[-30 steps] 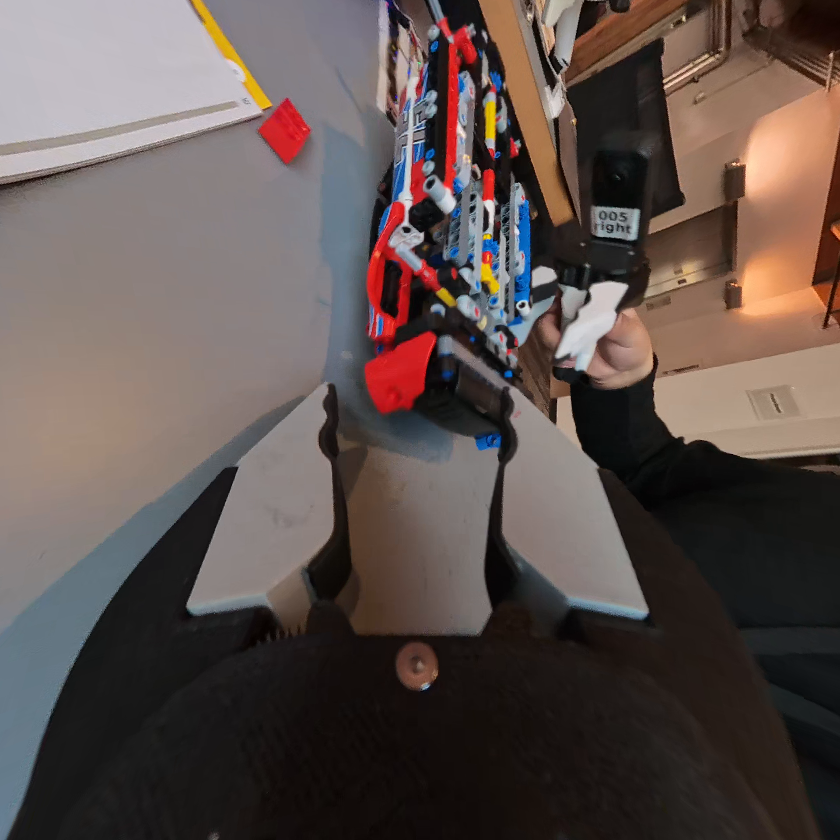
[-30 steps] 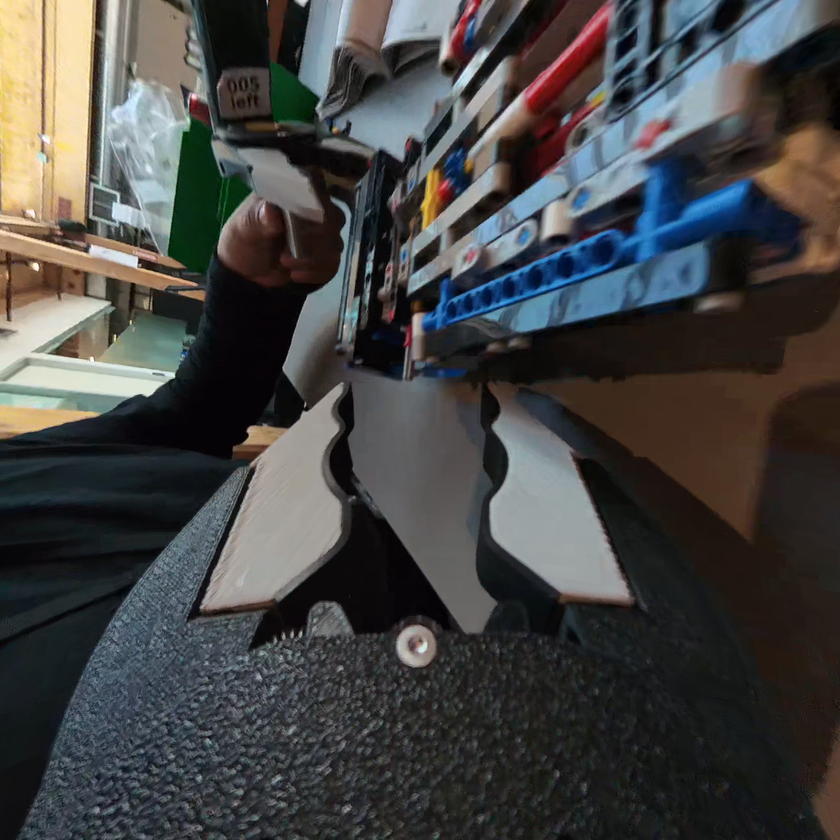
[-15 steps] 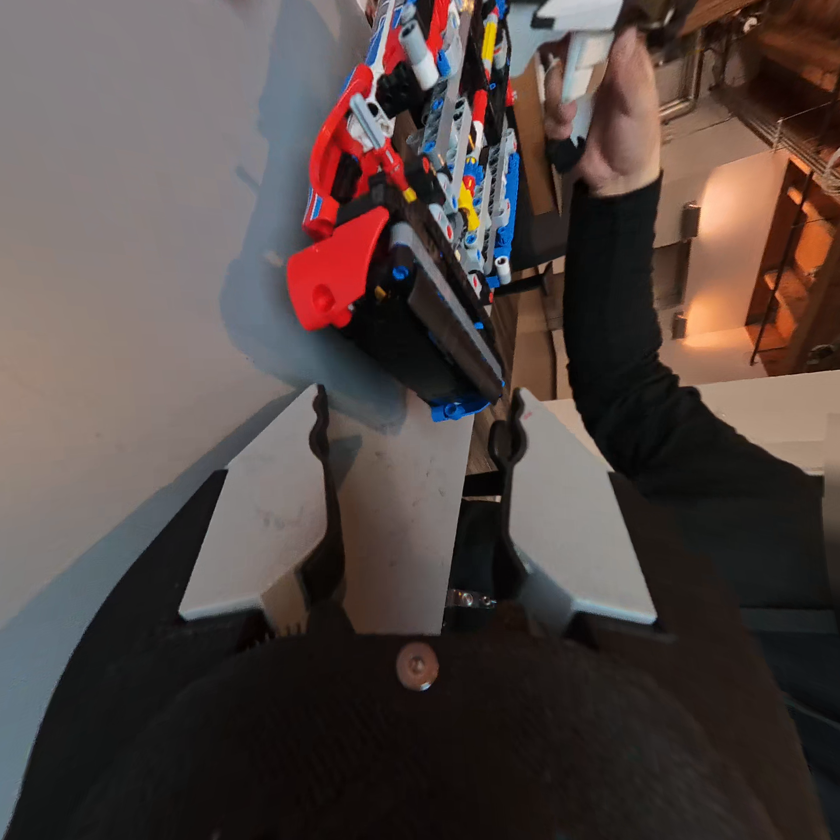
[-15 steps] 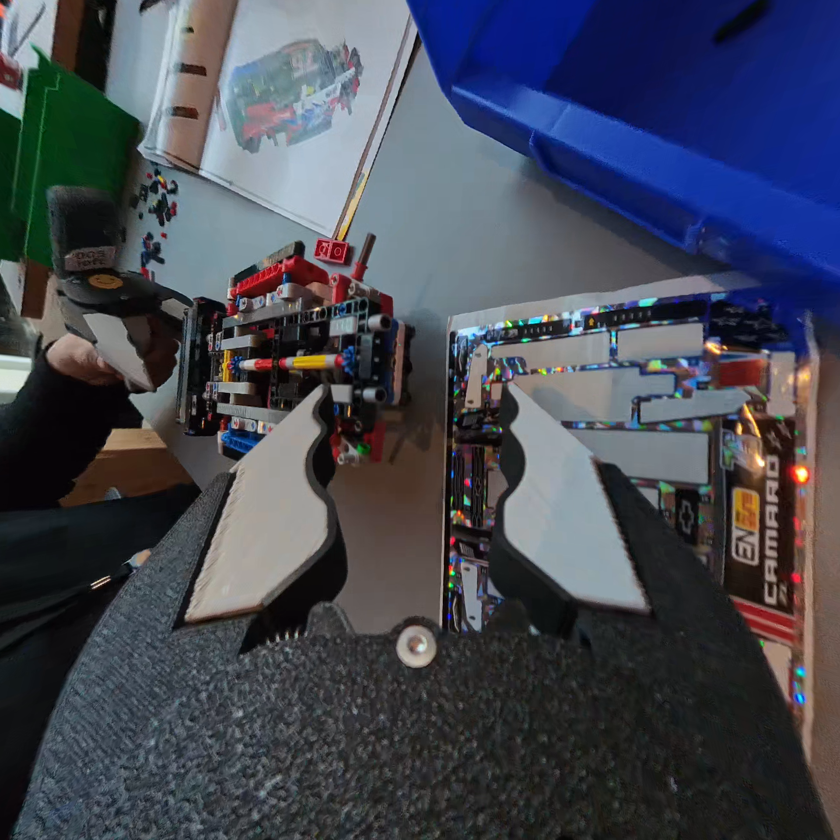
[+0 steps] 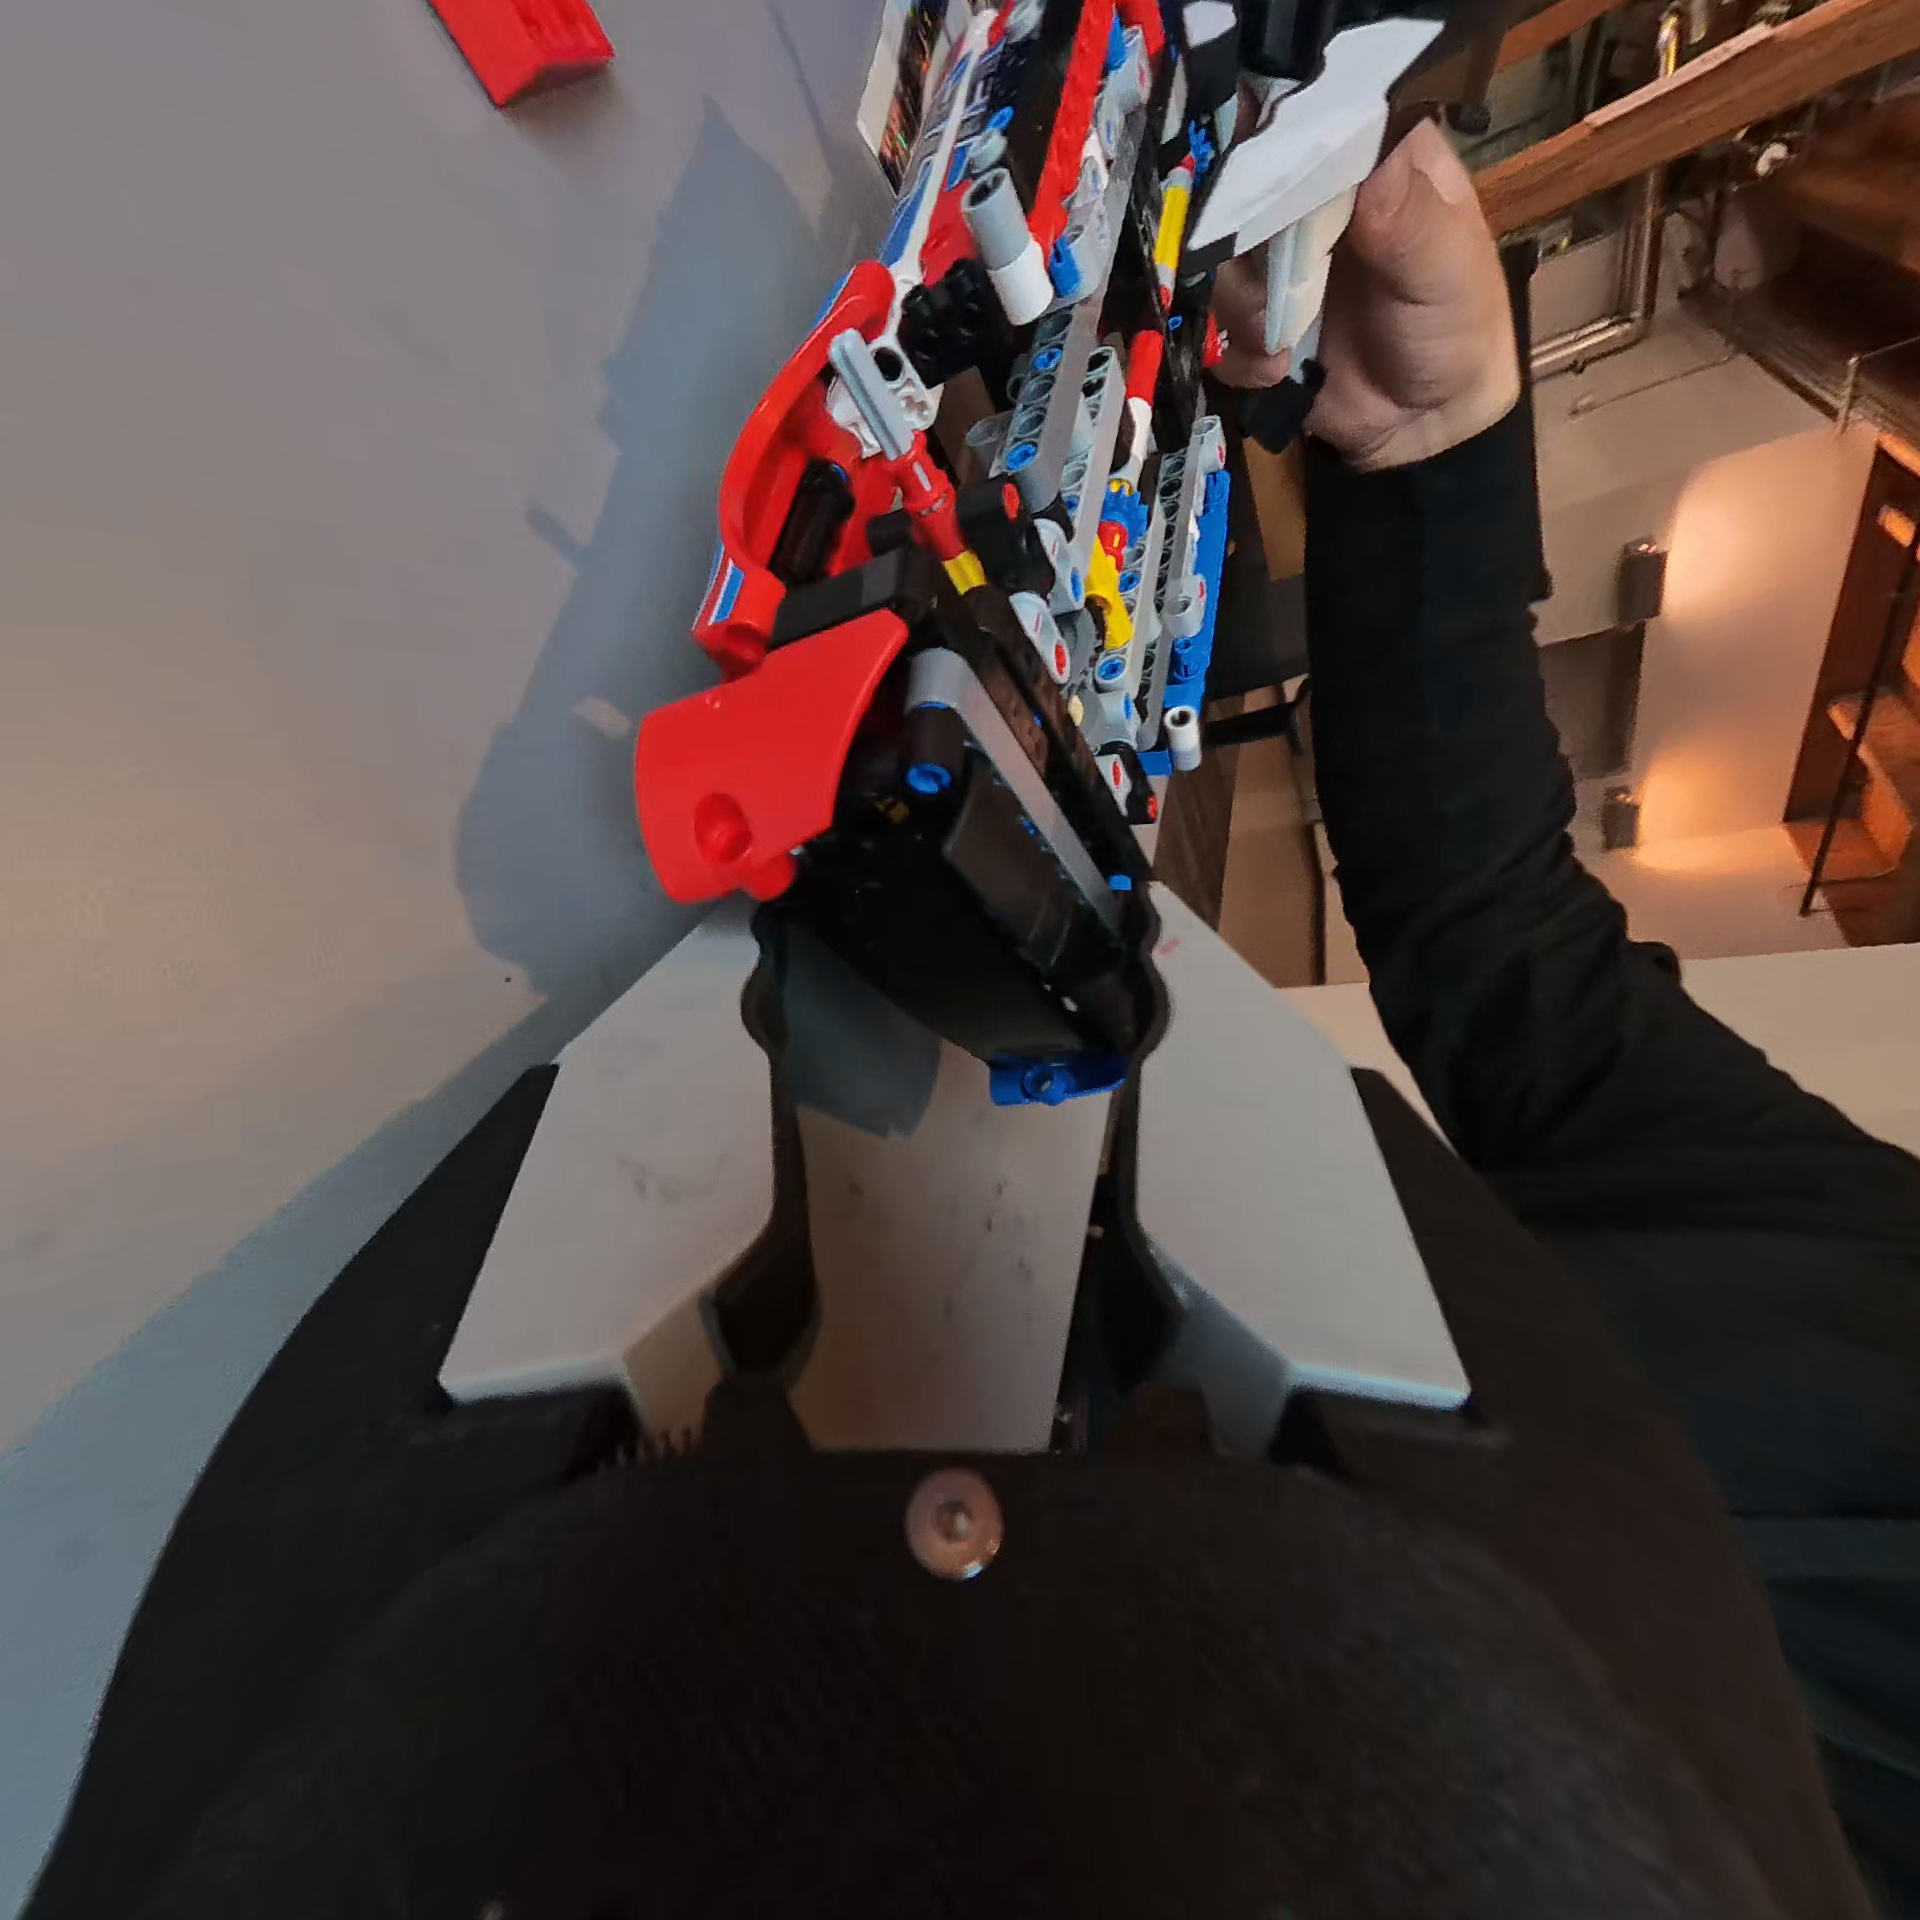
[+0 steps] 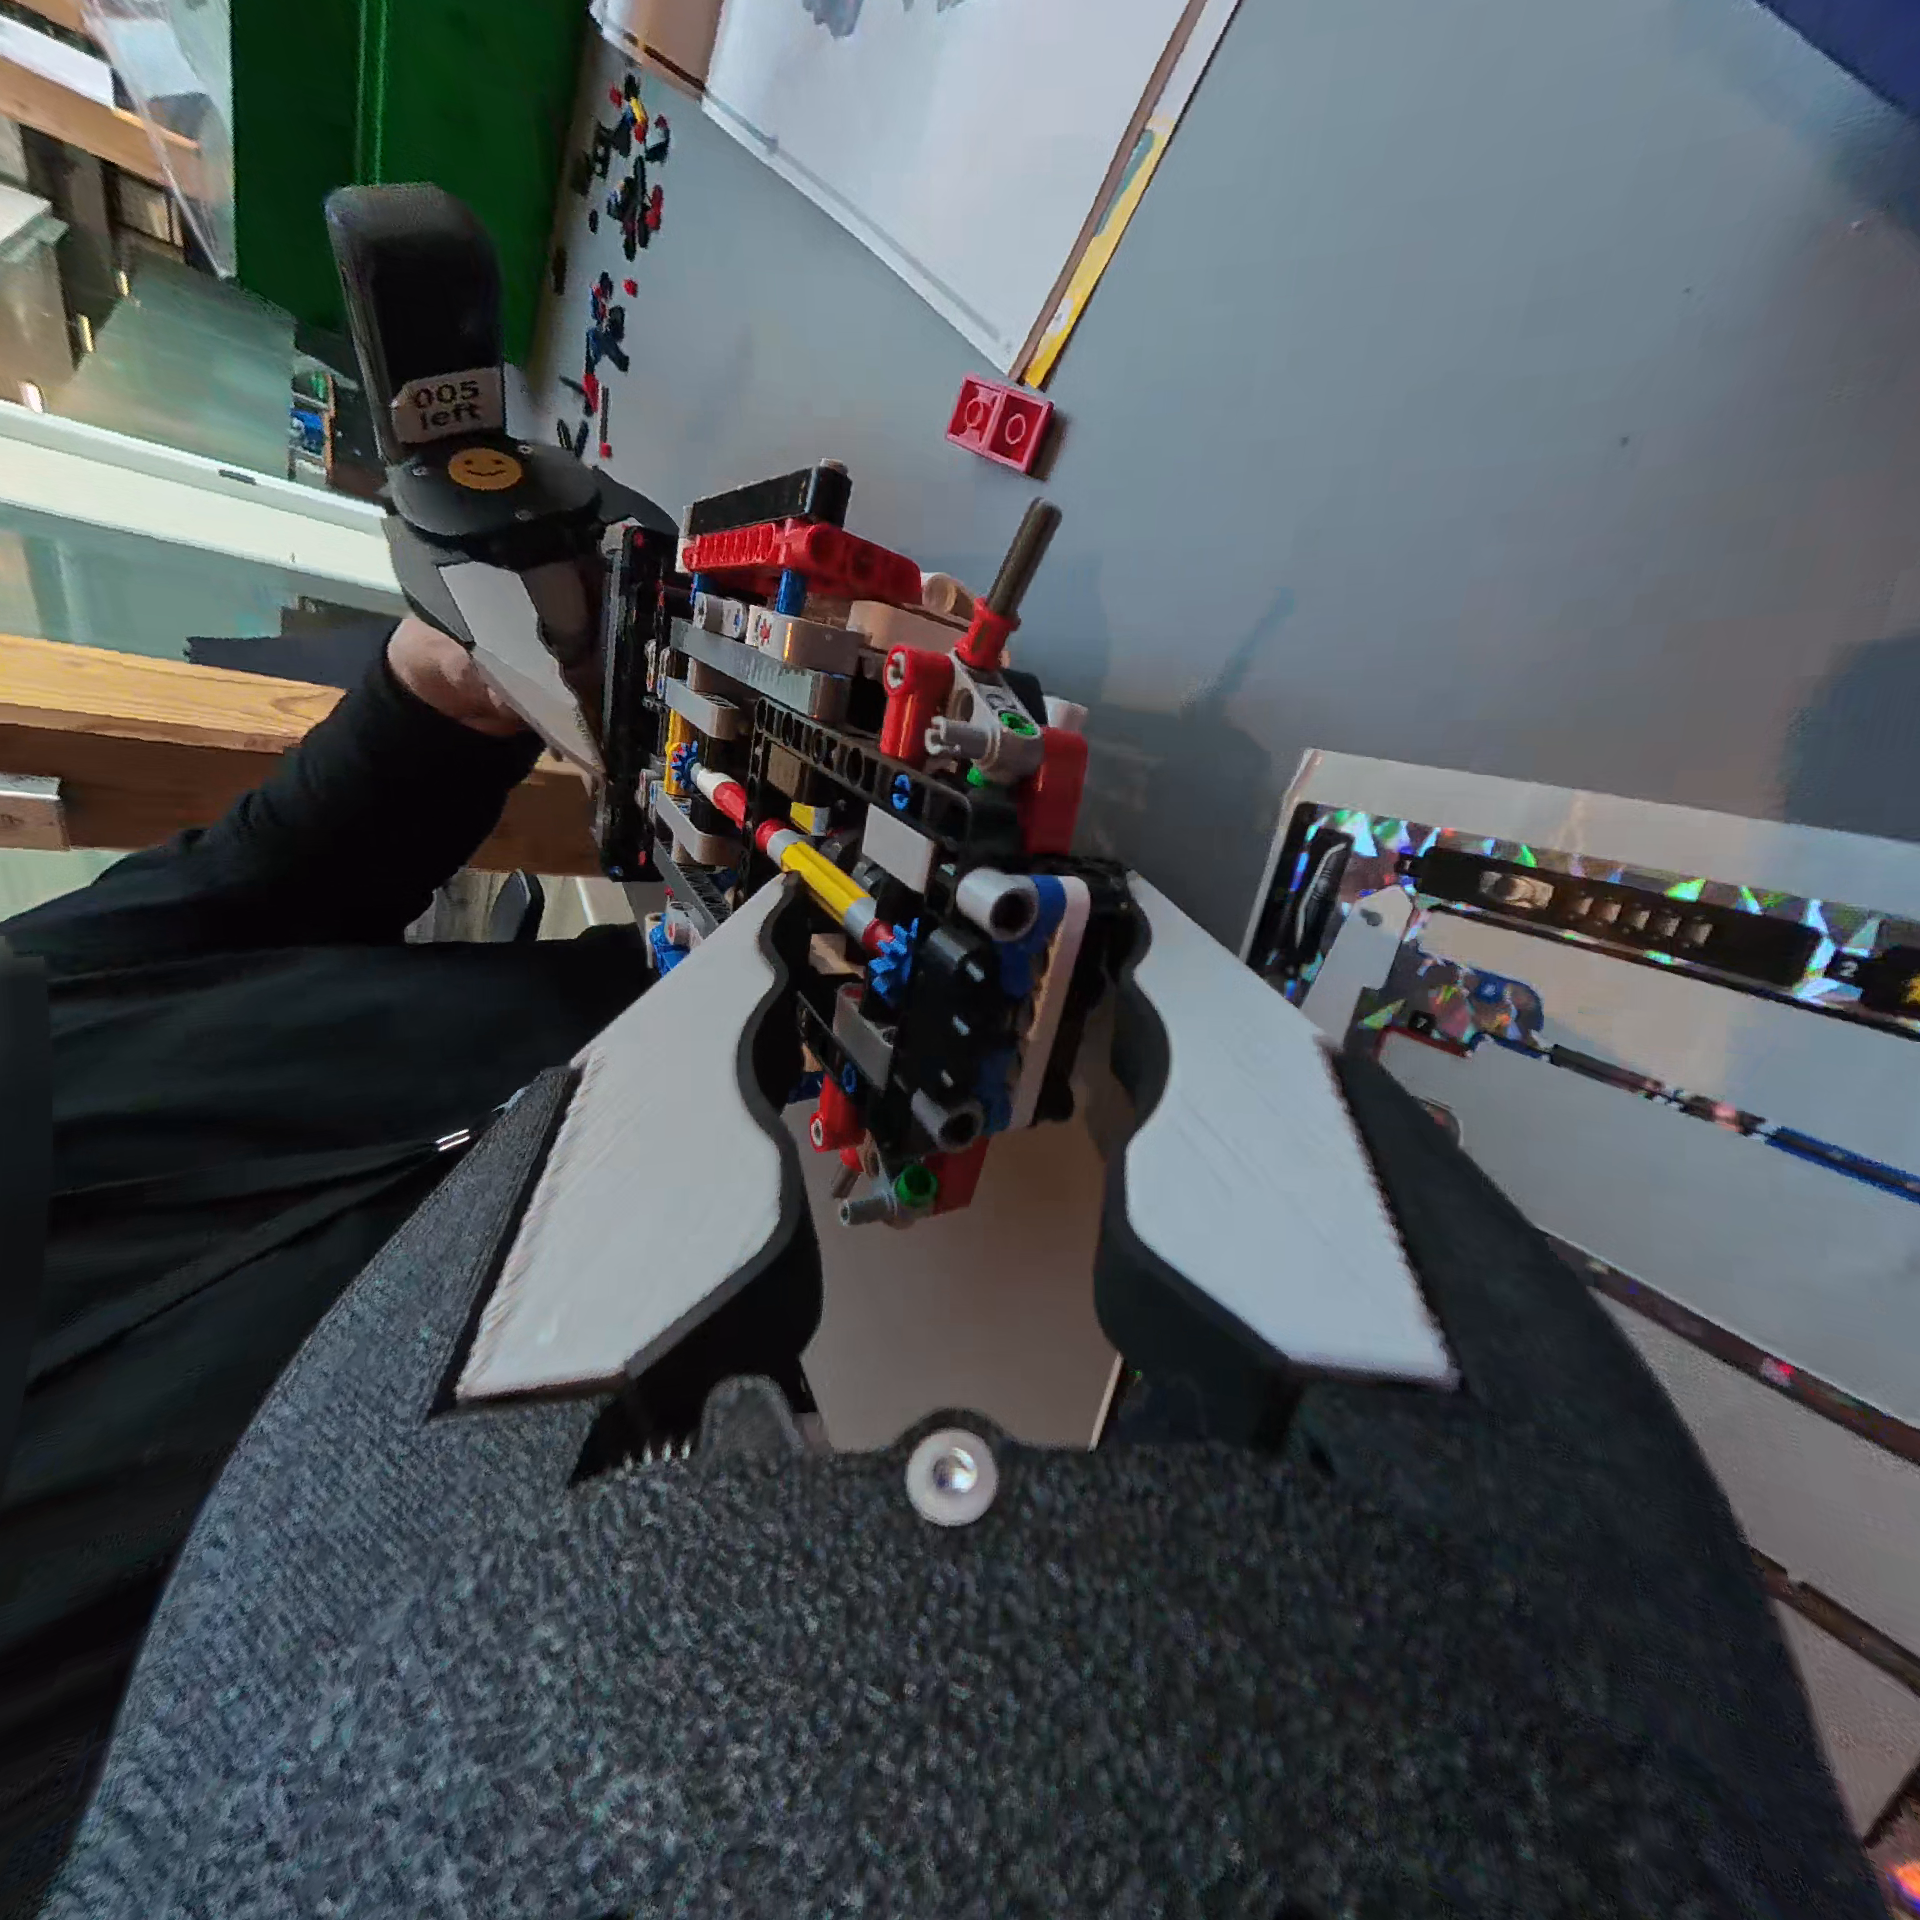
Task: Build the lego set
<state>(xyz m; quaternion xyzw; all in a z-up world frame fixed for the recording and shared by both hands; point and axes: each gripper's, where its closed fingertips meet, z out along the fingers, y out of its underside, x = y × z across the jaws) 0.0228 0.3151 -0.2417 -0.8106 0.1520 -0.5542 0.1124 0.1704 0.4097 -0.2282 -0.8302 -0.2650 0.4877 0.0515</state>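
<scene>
The lego model [image 5: 1039, 540], a long car chassis of red, black, grey and blue beams, lies tilted by the edge of the grey table [image 5: 260, 520]. My left gripper [image 5: 948, 971] is closed on its black end block, next to a red fender [image 5: 748, 779]. My right gripper [image 6: 951, 935] is closed on the model's [image 6: 831, 748] opposite end, against the yellow axle and the white panel. Each gripper also shows in the other's view, the right [image 5: 1299, 177] and the left [image 6: 520, 623], each held in a hand.
A loose red brick [image 6: 997, 424] lies on the table beyond the model, also in the left wrist view [image 5: 520, 42]. A shiny sticker sheet [image 6: 1558, 935] lies to the right. An instruction booklet [image 6: 935, 156], several small loose pieces [image 6: 623, 208] and a green board [image 6: 395, 125] lie farther off. Left tips to right tips: about 20 cm.
Both grippers have moved in onto the model's two ends. Half a second ago the right gripper was wide open and far from it, and the left fingertips were short of the black block.
</scene>
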